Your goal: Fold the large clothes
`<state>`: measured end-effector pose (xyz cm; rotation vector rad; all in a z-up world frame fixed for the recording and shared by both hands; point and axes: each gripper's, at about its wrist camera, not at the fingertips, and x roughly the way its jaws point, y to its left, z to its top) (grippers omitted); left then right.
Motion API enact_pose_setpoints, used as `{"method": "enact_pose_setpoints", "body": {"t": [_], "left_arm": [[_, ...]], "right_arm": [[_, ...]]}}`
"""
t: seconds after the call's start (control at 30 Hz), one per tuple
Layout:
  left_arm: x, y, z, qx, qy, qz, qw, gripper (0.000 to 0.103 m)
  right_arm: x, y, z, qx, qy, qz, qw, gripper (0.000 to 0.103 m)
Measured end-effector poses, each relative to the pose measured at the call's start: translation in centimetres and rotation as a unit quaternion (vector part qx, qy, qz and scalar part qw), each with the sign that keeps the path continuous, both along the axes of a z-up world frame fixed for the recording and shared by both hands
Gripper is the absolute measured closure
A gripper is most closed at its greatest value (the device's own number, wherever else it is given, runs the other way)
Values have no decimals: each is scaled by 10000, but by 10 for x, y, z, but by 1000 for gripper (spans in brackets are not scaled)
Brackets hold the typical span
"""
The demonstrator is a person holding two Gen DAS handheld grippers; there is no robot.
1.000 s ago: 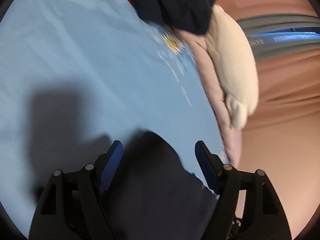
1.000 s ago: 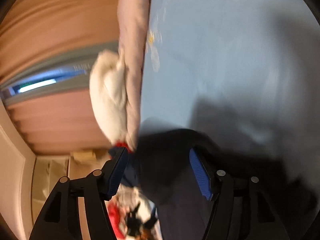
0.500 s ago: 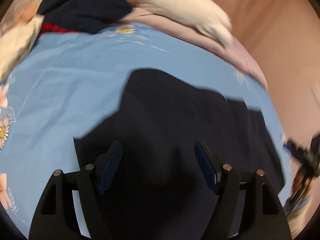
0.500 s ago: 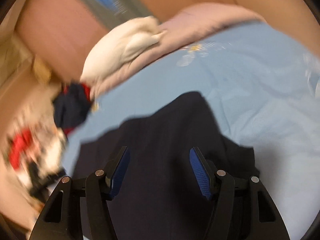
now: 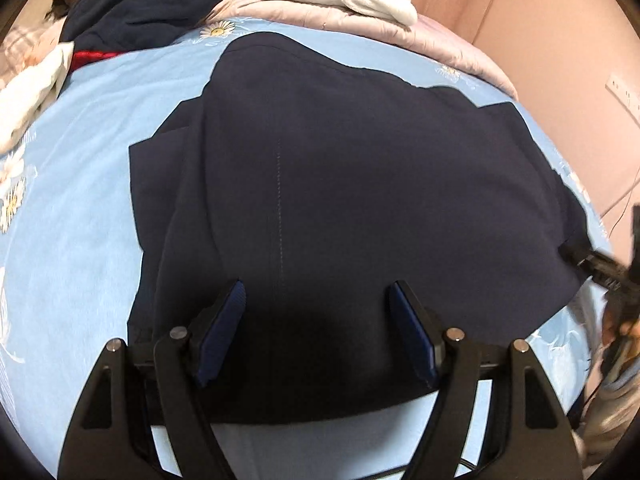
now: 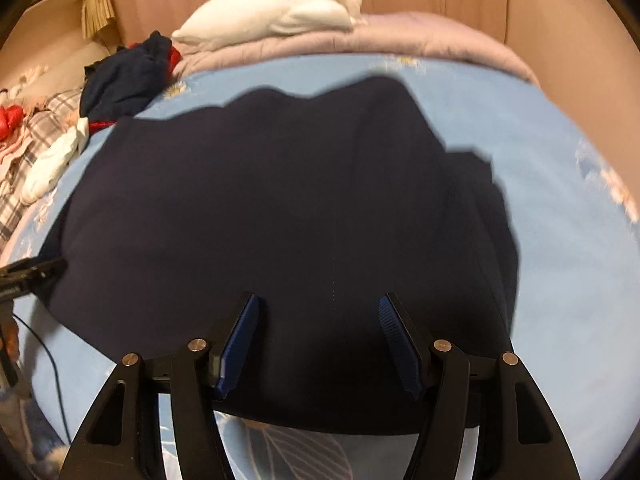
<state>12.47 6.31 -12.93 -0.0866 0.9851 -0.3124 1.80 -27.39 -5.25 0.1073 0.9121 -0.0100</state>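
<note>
A large dark navy garment (image 5: 340, 160) lies spread on the light blue flowered bedsheet (image 5: 80, 200), with folded layers along its left side. My left gripper (image 5: 317, 286) hovers over the garment's near edge, open, with no cloth pinched between its blue pads. In the right wrist view the same garment (image 6: 260, 200) fills the middle, layered on its right side. My right gripper (image 6: 319, 298) stands open over the near hem in the same way. Each gripper shows at the edge of the other's view: the right gripper (image 5: 600, 268) and the left gripper (image 6: 32, 272).
At the bed's far end a white pillow (image 6: 272, 12) rests on a pink quilt (image 6: 420, 36). A heap of navy and red clothes (image 6: 124, 76) and a white cloth (image 5: 28, 96) lie at the far left beside plaid bedding (image 6: 32, 136). A black cable (image 6: 52, 360) trails at the left.
Both views have rolled upright and swung across the bed. Earlier only a dark corner of cloth showed under the fingers; now the whole garment lies spread in front of both grippers.
</note>
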Motion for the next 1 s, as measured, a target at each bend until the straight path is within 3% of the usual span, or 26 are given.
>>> {"method": "enact_pose_setpoints", "body": {"t": [0.2, 0.27, 0.37, 0.53, 0.73, 0.83, 1.0], "left_arm": [[-28, 35, 20, -610, 49, 568, 9965, 27], [-41, 56, 23, -918, 20, 850, 9921, 17], [-53, 87, 20, -1475, 104, 1310, 9803, 11], [-50, 116, -2, -2733, 517, 1715, 9451, 10], [-21, 116, -12, -3394, 569, 1582, 9255, 8], [5, 115, -11, -3328, 592, 1518, 9288, 8], [53, 100, -9, -3161, 749, 1195, 9382, 8]], "right_arm": [[-7, 0, 11, 97, 11, -182, 9998, 39], [-17, 4, 22, 44, -75, -210, 9997, 39], [-33, 8, 33, 268, -287, -185, 9991, 39], [-36, 17, 36, 826, -491, -142, 9953, 38], [-19, 39, 36, 1016, -531, 141, 9933, 38], [-3, 48, 32, 1277, -464, 341, 9901, 38], [14, 72, 33, 1243, -501, 638, 9889, 38]]}}
